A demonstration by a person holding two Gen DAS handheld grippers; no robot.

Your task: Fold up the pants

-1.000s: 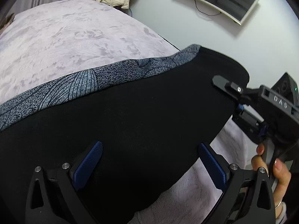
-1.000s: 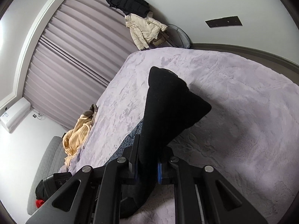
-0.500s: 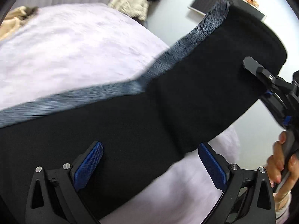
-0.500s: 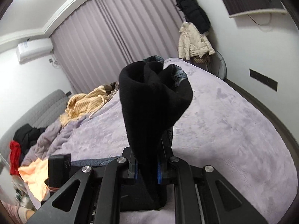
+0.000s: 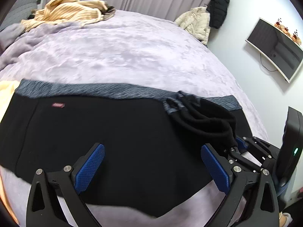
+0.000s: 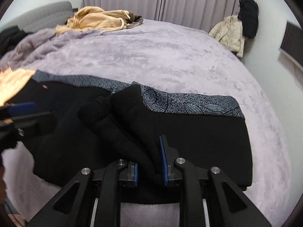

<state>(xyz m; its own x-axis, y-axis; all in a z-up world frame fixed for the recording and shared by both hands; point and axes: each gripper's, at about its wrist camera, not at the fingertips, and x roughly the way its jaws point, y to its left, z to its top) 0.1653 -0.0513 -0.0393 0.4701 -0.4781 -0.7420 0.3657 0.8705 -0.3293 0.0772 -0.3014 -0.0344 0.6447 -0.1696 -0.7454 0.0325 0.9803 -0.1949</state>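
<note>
The pants (image 5: 117, 132) lie spread across the near part of the bed (image 5: 132, 53), black cloth with a grey patterned band along the far edge. One end has been carried over onto the rest, so a doubled, bunched roll of black fabric sits on top toward the right of the left wrist view.

The right hand-held gripper (image 6: 149, 162) has that bunched end between its blue pads; its jaws have just been opening, and in the right wrist view the right pad stands clear of the cloth while the fabric rests between the two, so the hold looks let go rather than pressed. The left hand-held gripper (image 5: 151, 162) hovers over the flat black panel with its jaws spread wide and nothing between them.

The garment reads as soft, light and limp: it drapes, wrinkles and slumps wherever it is not supported, and the plush bed cover will likely drag on it rather than let it slide. It is not fragile. A pinch at an edge or corner, through both layers, should carry it best; a grip mid-panel would only lift a peak. The bunched end probably needs flattening before the next fold, taken at its outer corners near the patterned band.
</note>
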